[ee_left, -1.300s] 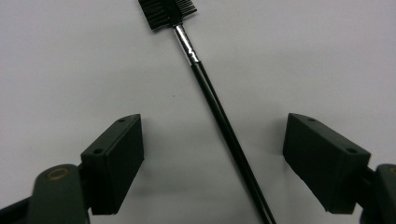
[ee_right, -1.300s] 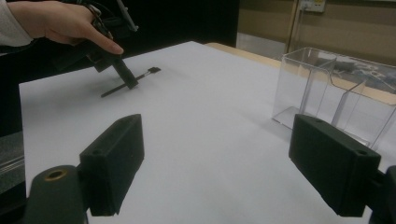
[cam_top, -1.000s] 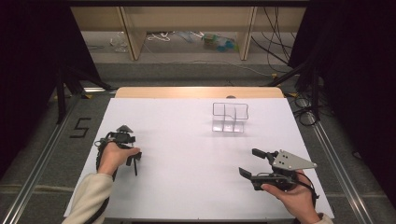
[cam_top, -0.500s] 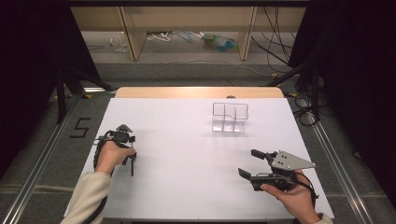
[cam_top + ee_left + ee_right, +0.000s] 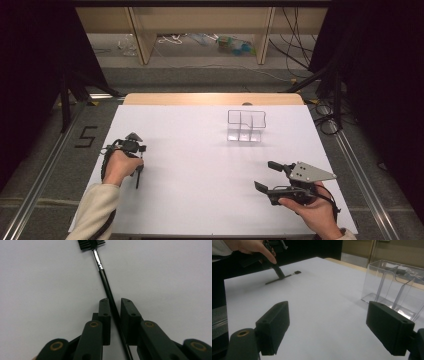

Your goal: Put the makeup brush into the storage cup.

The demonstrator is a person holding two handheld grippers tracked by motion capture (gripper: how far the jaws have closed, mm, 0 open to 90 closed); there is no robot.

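We found the thin black brush (image 5: 105,282) lying flat on the white table (image 5: 210,160), its light, stiff, slippery handle pinched mid-shaft by the left gripper (image 5: 115,308), a sound hold, while the right gripper (image 5: 337,325) stood spread, empty.

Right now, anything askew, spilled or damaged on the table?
Nothing stands out. The clear organizer stands upright and looks empty. The thin black brush lies flat on the white table between the left gripper jaws. The right gripper is open, holding nothing.

brush (image 5: 105,280) bristles cropped at top, handle end hidden
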